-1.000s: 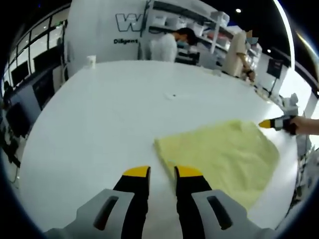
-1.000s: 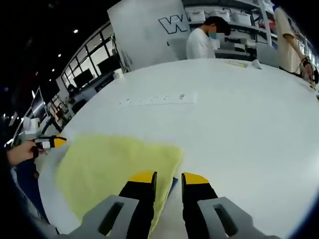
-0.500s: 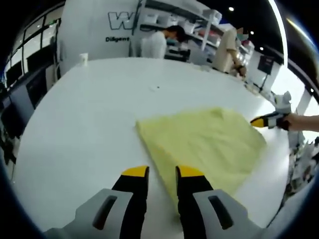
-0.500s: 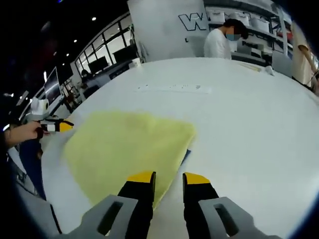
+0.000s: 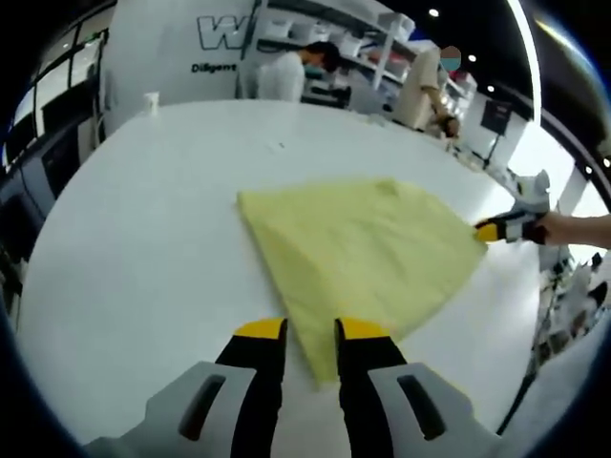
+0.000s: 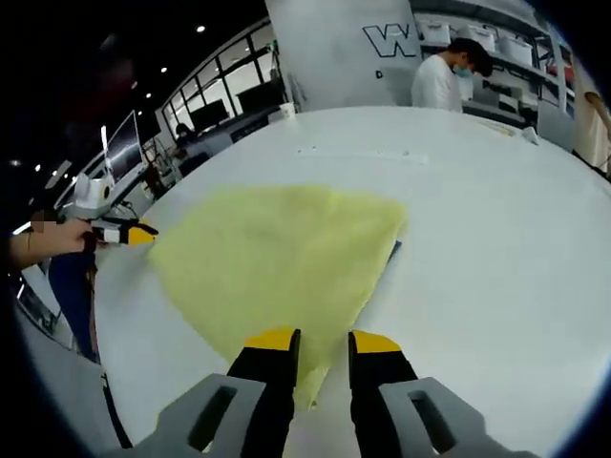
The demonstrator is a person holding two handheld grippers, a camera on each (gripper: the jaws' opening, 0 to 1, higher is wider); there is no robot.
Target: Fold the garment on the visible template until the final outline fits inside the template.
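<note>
The yellow garment [image 5: 368, 253] lies folded flat on the white table [image 5: 143, 239]. My left gripper [image 5: 311, 331] is open, and the garment's near corner reaches in between its jaws. My right gripper [image 6: 323, 342] is open too, with the opposite corner [image 6: 307, 386] lying between its jaws. A thin dark blue edge of the template [image 6: 394, 250] peeks out beside the garment [image 6: 282, 253]. The right gripper [image 5: 498, 230] also appears at the cloth's right corner in the left gripper view. In the right gripper view the left gripper [image 6: 129, 232] is at the cloth's left corner.
A white cup [image 5: 150, 98] stands at the table's far edge. A pale strip [image 6: 363, 153] lies on the table beyond the garment. People [image 5: 286, 74] stand at shelves behind the table. The table edge [image 6: 105, 382] runs close on the left.
Both grippers have closed in on the garment from opposite sides. Each cloth corner, earlier beside the jaws, now lies between them. The jaw gaps have not changed.
</note>
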